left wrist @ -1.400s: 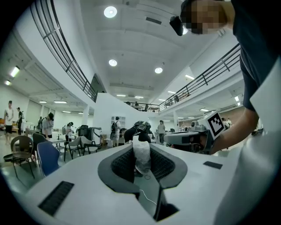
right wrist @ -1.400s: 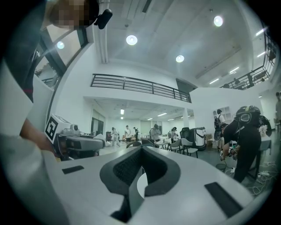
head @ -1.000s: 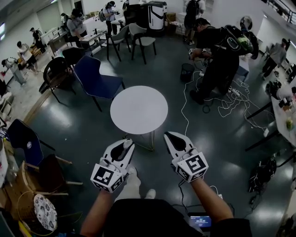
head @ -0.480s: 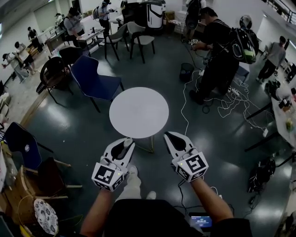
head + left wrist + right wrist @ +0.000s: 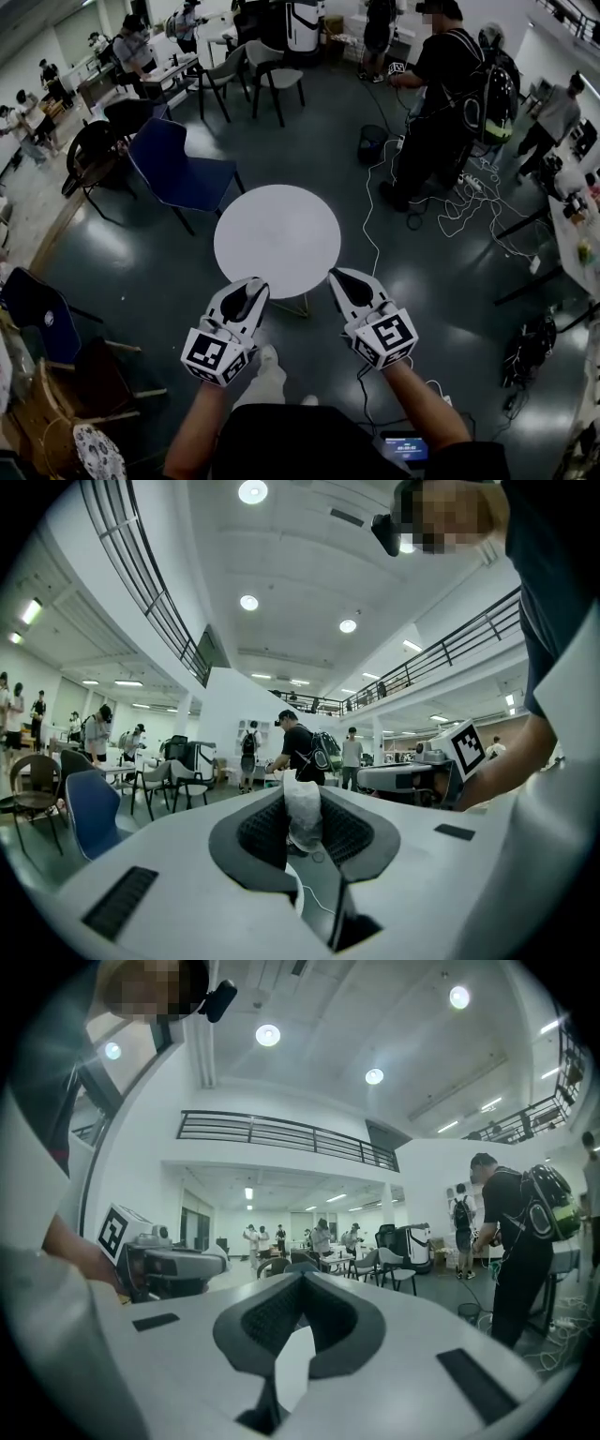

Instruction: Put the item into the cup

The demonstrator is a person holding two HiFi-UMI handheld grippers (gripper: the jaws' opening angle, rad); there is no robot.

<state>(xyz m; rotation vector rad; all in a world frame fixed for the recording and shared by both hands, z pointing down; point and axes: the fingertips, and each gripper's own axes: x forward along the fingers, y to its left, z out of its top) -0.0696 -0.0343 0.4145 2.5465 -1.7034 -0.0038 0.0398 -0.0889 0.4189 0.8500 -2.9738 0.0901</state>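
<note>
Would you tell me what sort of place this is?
Likely a big open workshop or lab hall: a round table and loose chairs on a bare floor, cables trailing across it, and a railed balcony above.

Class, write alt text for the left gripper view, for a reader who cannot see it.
The left gripper pinches a crumpled white item between its dark pads. Beyond is a bright hall with a blue chair and people standing.

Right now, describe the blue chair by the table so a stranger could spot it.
Start at the round white table in the middle of the dark floor. The blue chair stands just off its far left edge, closest of all chairs. Behind it are a black chair and grey ones.
</note>
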